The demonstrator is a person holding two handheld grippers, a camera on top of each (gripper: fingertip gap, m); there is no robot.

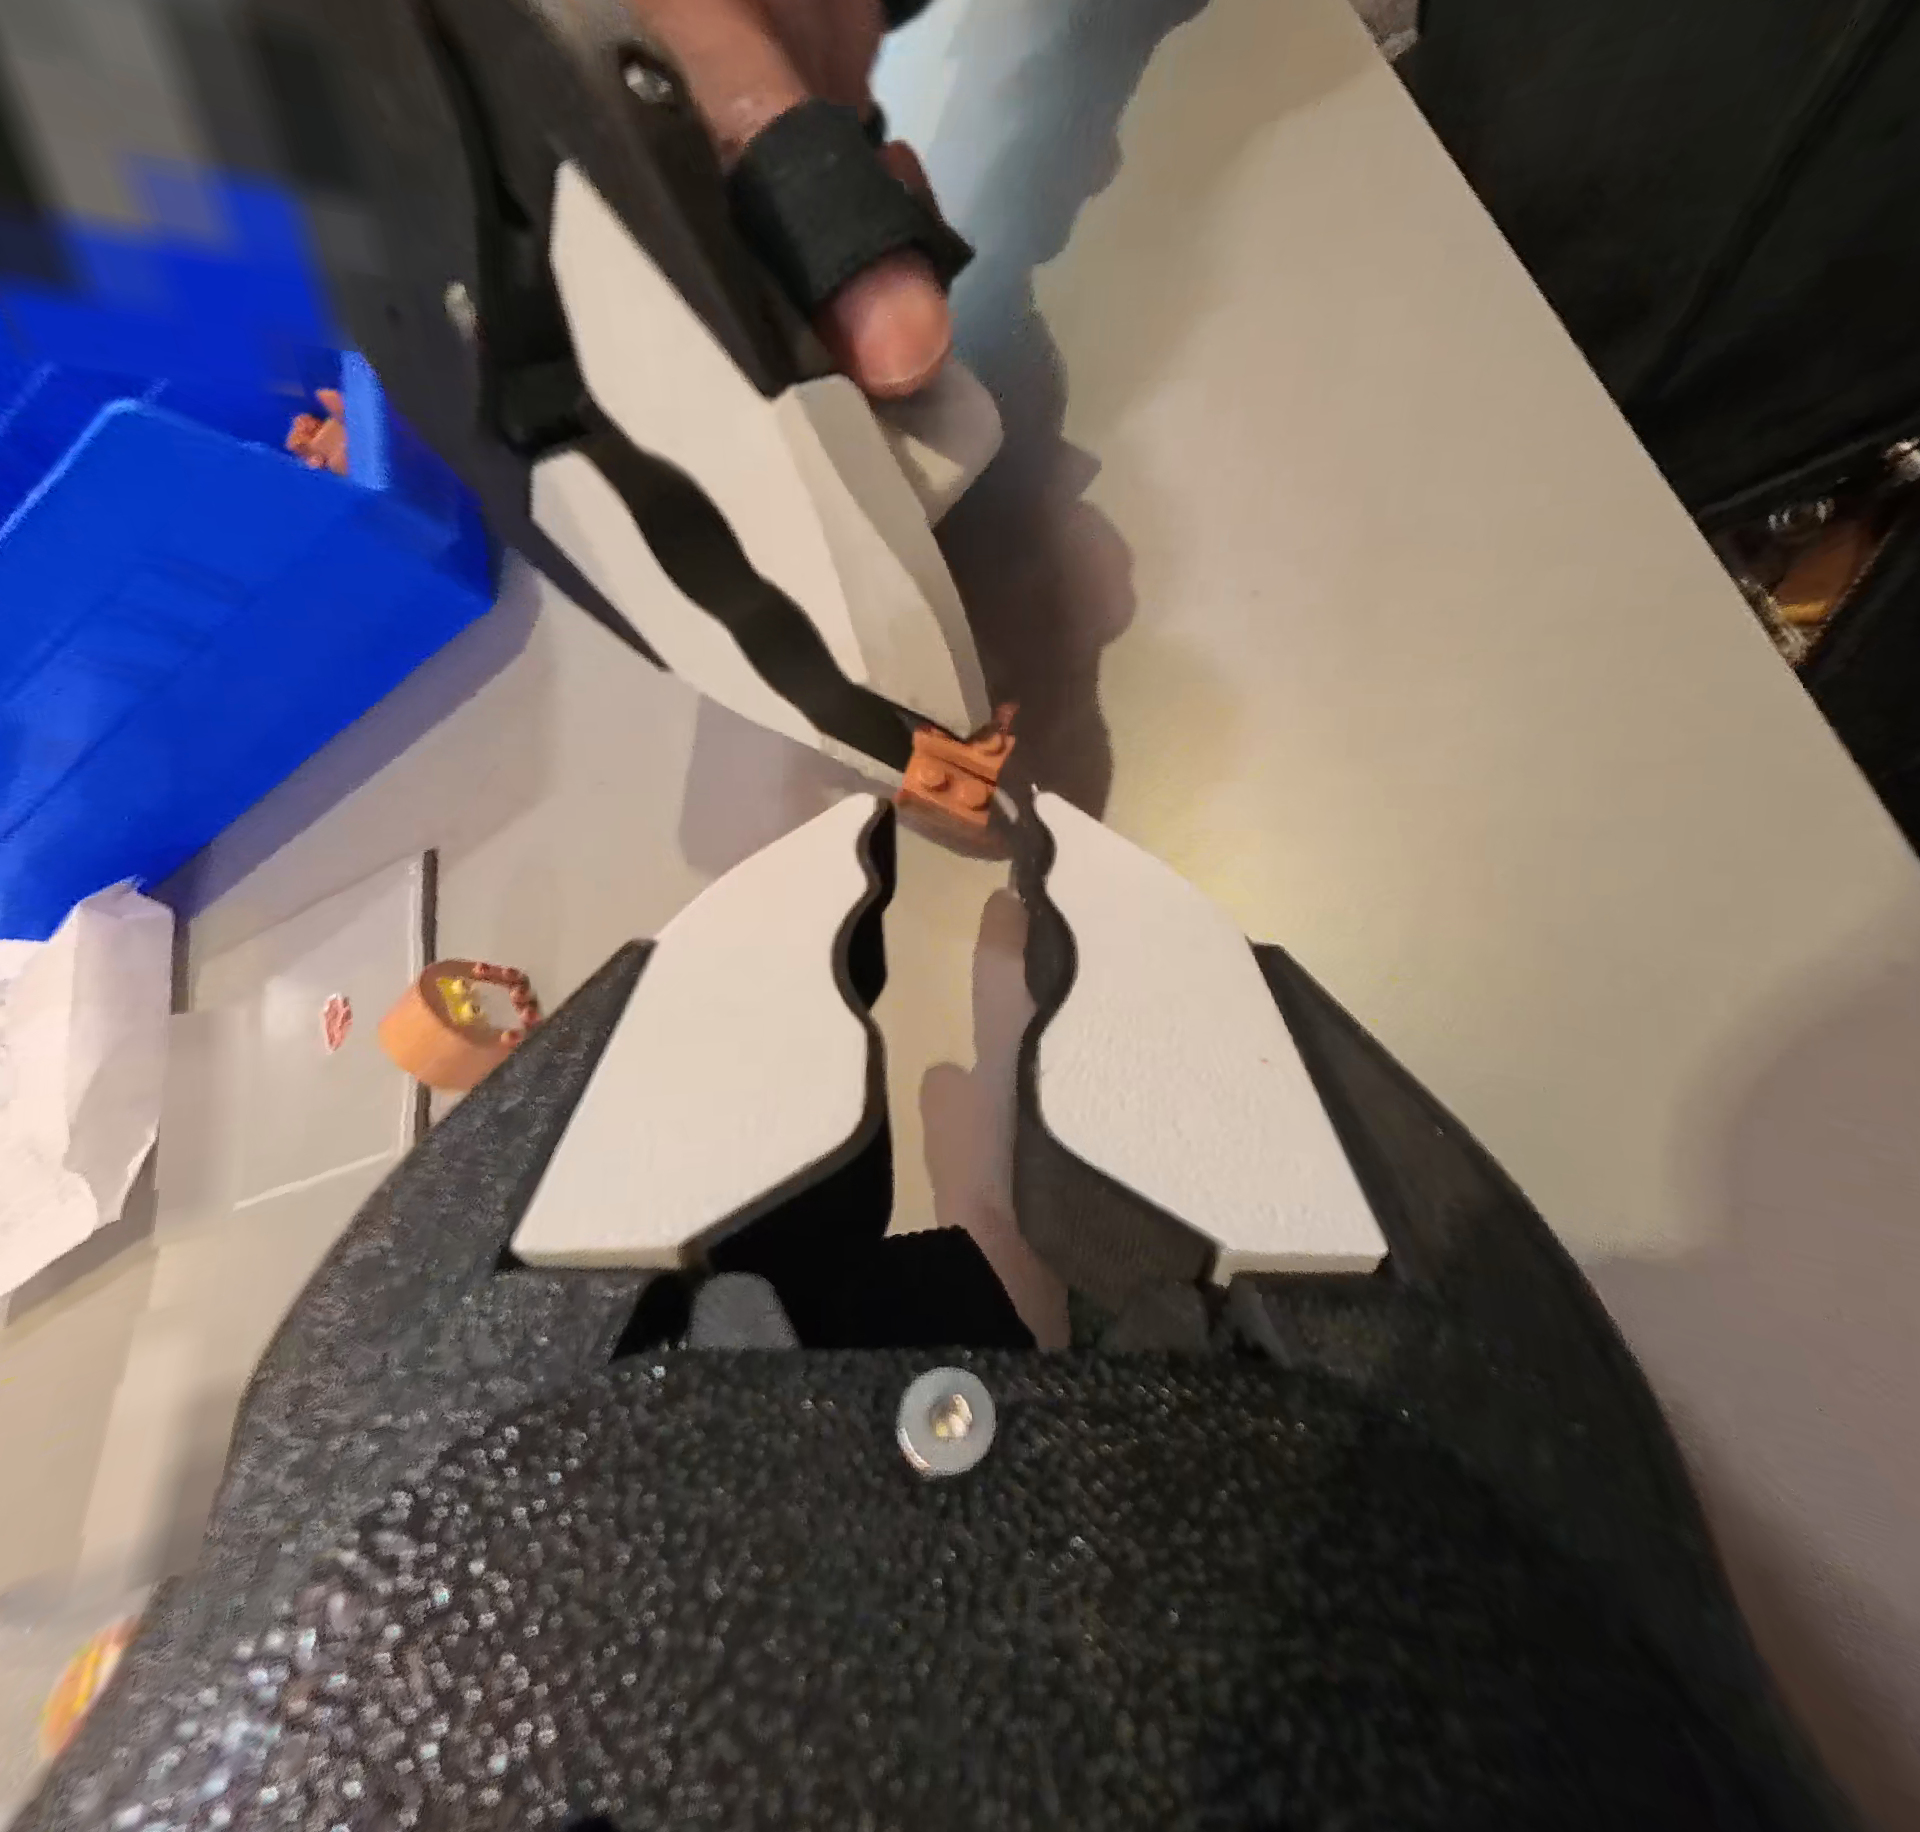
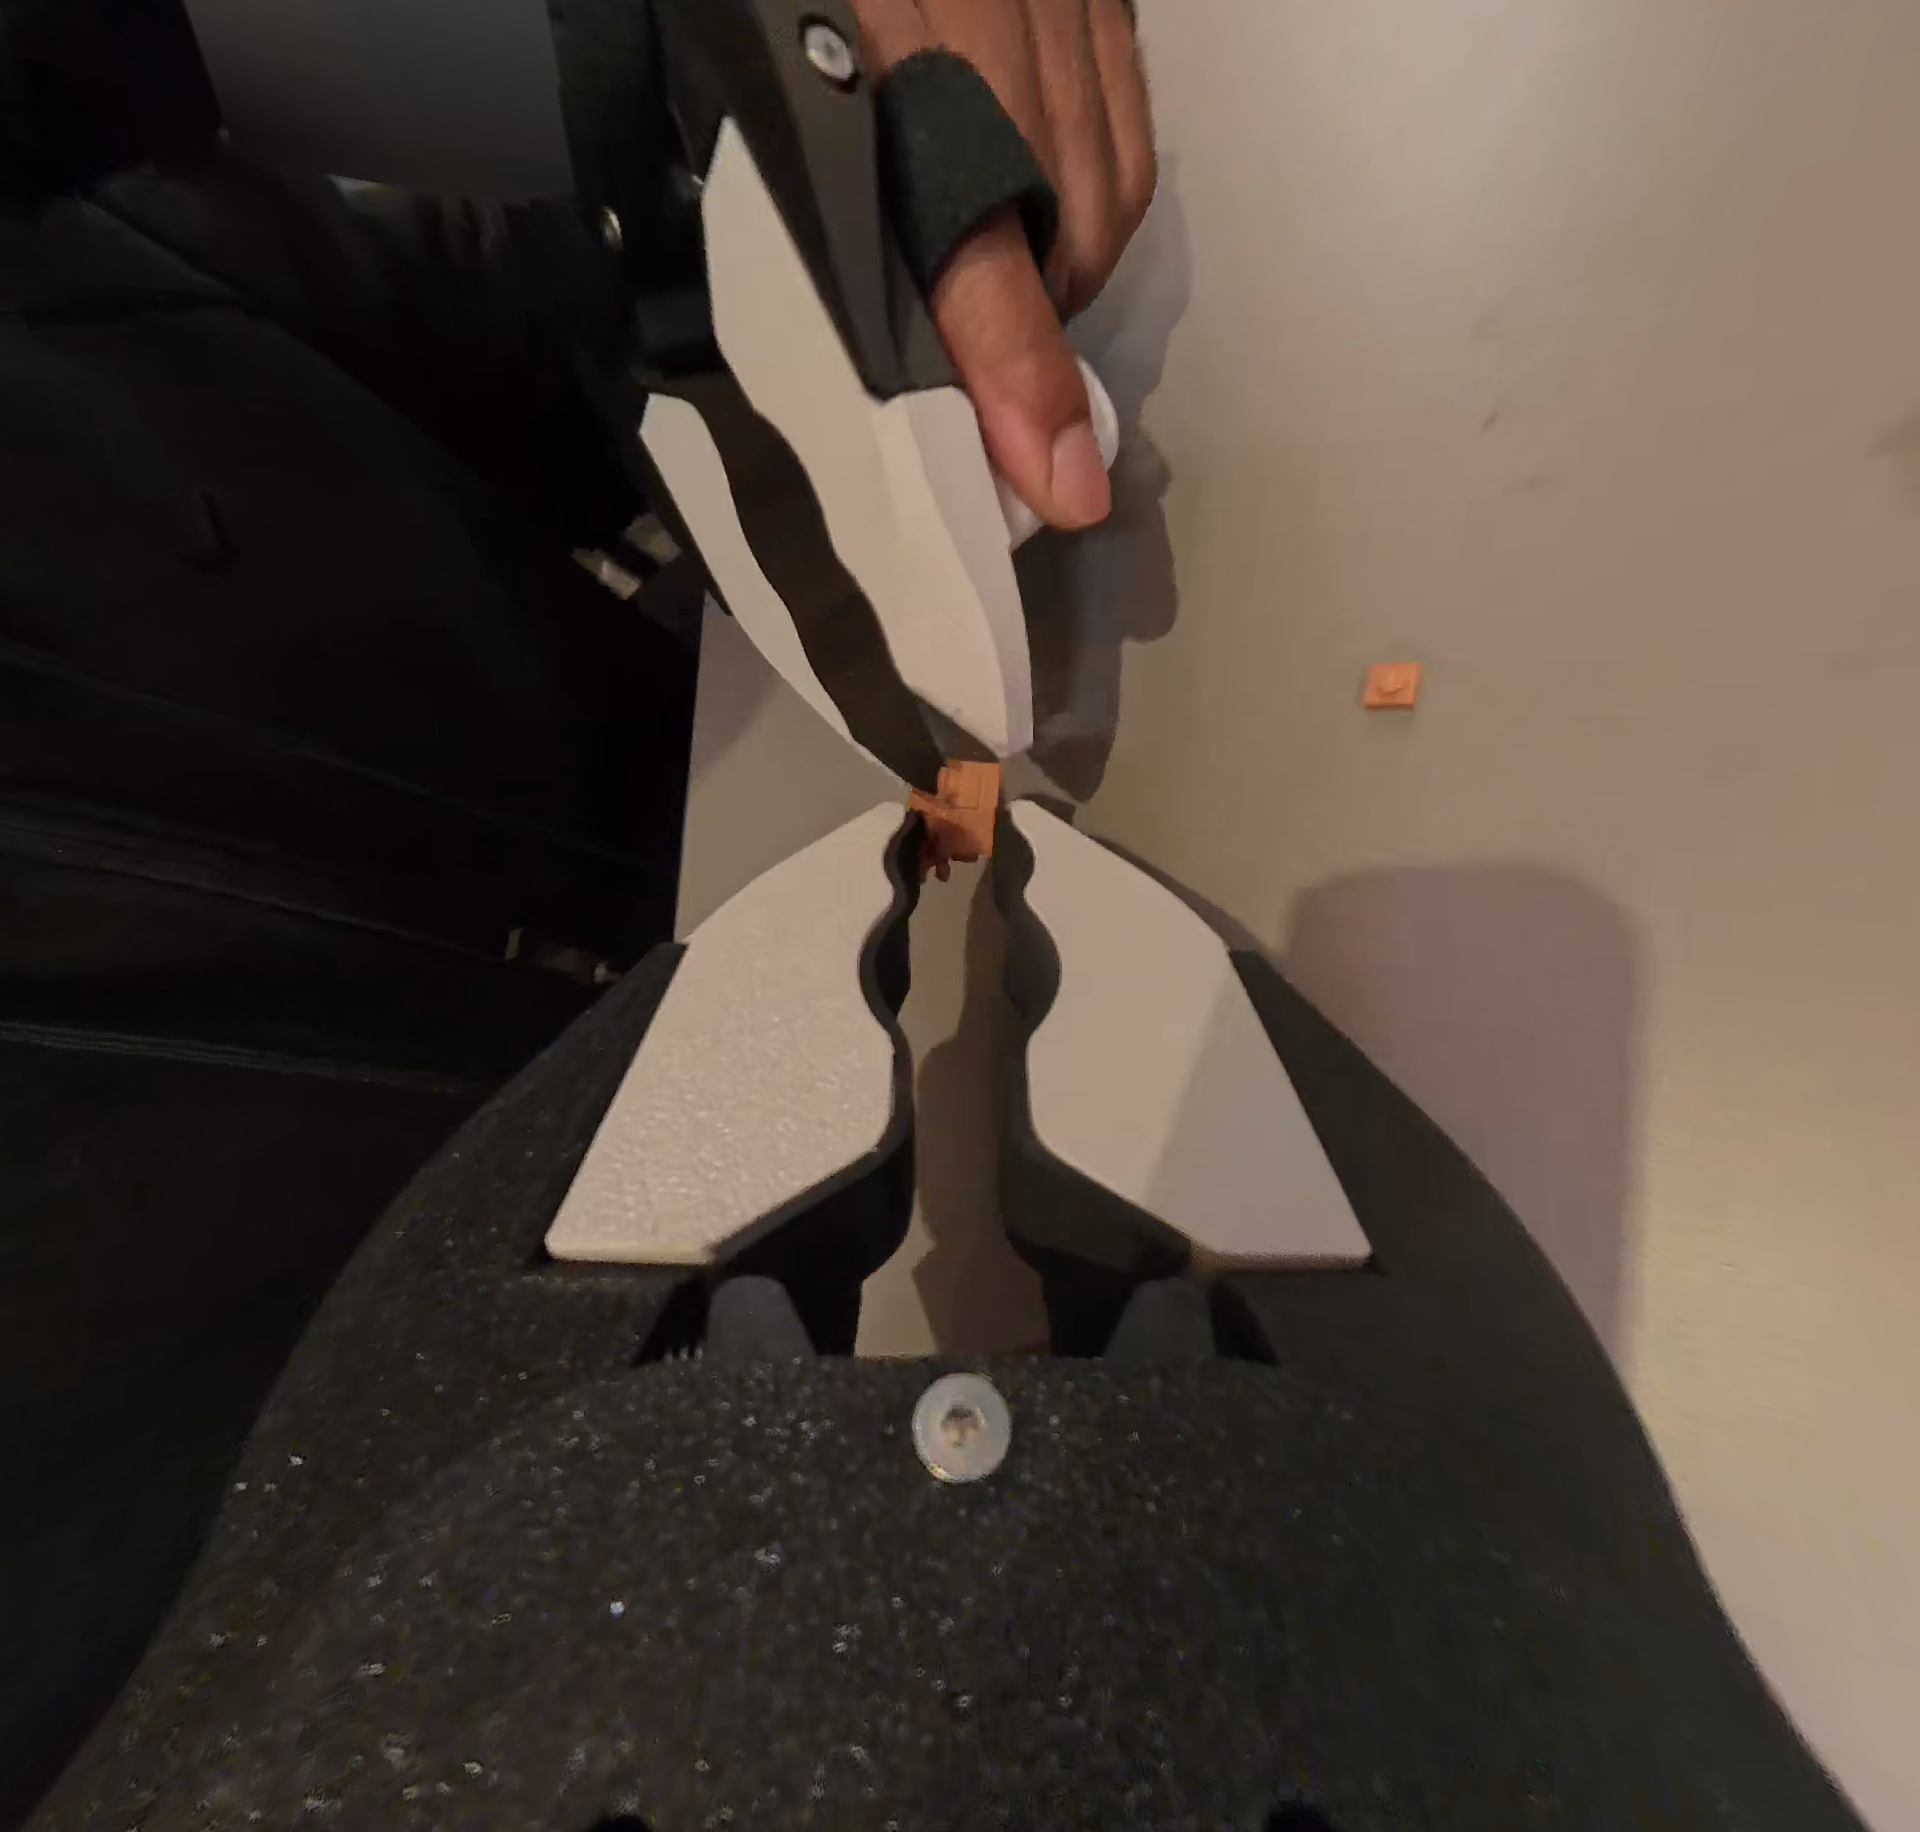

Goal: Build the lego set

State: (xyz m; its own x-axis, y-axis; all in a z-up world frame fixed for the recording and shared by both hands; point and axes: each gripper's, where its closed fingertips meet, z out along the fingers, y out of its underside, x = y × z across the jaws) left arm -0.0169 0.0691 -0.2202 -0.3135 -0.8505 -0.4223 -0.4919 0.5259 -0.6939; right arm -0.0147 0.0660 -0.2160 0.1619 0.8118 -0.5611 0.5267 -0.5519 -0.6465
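Note:
My two grippers meet tip to tip over the white table (image 1: pixel 1351 639) around a small orange brick assembly (image 1: pixel 951 774). In the right wrist view my right gripper (image 2: pixel 956 821) is shut on the orange assembly (image 2: pixel 961 811), with both pads pressed on its sides. In the left wrist view the right gripper comes in from the upper left and clamps the studded top. My left gripper (image 1: pixel 961 811) stands around the lower part of the assembly. A thin slit shows between the brick and its right pad, so it is open.
Blue bins (image 1: pixel 208 587) with orange pieces (image 1: pixel 317 437) stand at the left. A round tan piece with yellow studs (image 1: pixel 447 1024) and crumpled white paper (image 1: pixel 73 1055) lie nearby. A small orange plate (image 2: pixel 1389 686) lies on the table. A person in dark clothing (image 2: pixel 260 639) stands close. My left and right fingertips are right by each other. From either gripper's tips it is about 7 cm to the small orange plate (image 2: pixel 1389 686).

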